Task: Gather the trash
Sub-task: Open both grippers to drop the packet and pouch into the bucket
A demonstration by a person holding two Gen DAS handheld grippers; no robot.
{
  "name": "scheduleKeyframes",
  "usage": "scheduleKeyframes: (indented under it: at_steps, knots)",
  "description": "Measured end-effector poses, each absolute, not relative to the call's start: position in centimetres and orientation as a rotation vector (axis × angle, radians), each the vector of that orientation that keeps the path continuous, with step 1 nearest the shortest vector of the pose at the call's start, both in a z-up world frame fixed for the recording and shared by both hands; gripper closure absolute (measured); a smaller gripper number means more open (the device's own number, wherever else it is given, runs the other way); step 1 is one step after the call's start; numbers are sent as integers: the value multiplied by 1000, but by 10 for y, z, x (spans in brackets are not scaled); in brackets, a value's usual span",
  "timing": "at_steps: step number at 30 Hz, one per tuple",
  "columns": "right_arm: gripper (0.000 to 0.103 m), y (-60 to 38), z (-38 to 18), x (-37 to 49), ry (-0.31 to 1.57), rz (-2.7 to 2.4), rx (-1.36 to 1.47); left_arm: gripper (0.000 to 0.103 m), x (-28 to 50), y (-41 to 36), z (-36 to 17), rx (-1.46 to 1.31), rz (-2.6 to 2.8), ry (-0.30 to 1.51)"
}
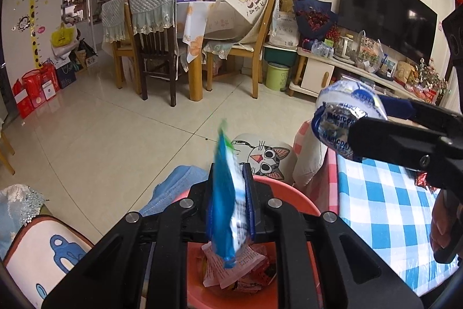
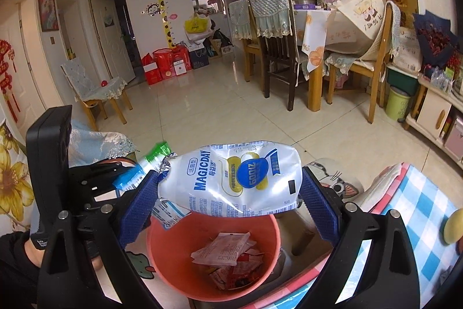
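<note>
The left gripper point(image 1: 228, 210) has its jaws clenched on a blue wrapper point(image 1: 224, 210), a thin flat sachet with a green end that stands edge-on between the pads and hangs down past them, directly above the open mouth of the red bin point(image 2: 162, 254); the right gripper point(image 2: 228, 201) has its jaws grasping a crumpled white bottle point(image 2: 231, 178), pinned across its length with one pad at the foil-lidded neck and the other at the base, also hanging just over the bin's far rim; the bin sits on the floor beside the counter point(image 1: 390, 207) with its blue checked cloth, and it already holds a loose heap of pink and red sachets point(image 2: 228, 254). The wrapper looks almost weightless and limp, likely slick film, so a pinch near its middle as now seems right, though I judge it may cling to a pad or flutter sideways when let go; releasing it low over the bin would suit it. The bottle appears empty, light and already dented, so it gives under pressure and should spring a little when freed; its smooth plastic could slip if squeezed only at the rounded ends, and the waist would offer a surer hold. Neither thing is fragile; a short drop should harm nothing.
</note>
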State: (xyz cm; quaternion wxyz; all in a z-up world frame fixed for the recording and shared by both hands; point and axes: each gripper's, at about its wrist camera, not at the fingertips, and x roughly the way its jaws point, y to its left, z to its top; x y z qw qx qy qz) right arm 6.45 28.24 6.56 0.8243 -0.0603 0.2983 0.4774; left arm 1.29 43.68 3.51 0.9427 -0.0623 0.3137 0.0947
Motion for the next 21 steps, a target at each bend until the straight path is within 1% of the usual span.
scheduleKeyframes:
  at_steps: [1, 2, 3, 4, 5, 7, 9, 12, 17, 19, 21]
  knots:
    - [8, 283, 64, 68, 642, 1014, -126, 85, 12, 438, 35, -131, 198, 642]
    - [8, 282, 63, 71, 649, 1012, -125, 80, 13, 438, 34, -133, 206, 642]
    - [8, 283, 61, 73, 657, 1010, -122, 71, 13, 439, 35, -135, 216, 641]
    - [8, 283, 59, 74, 660, 1009, -120, 66, 13, 440, 36, -138, 222, 638]
    - [7, 282, 59, 74, 660, 1007, -119, 58, 12, 440, 35, -139, 225, 636]
    - [7, 281, 57, 73, 660, 1001, -119, 56, 12, 440, 36, -132, 235, 632]
    - [7, 278, 56, 74, 662, 996, -117, 50, 12, 439, 37, -131, 243, 632]
    - [6, 266, 56, 74, 658, 984, -103, 46, 9, 436, 38, -137, 250, 626]
    - [6, 227, 52, 74, 662, 940, -74, 41, 8, 431, 39, -129, 247, 629]
    - [5, 203, 49, 72, 661, 918, -65, 36, 10, 424, 40, -120, 248, 639]
    - [4, 174, 46, 67, 654, 880, -57, 24, 11, 415, 40, -103, 252, 641]
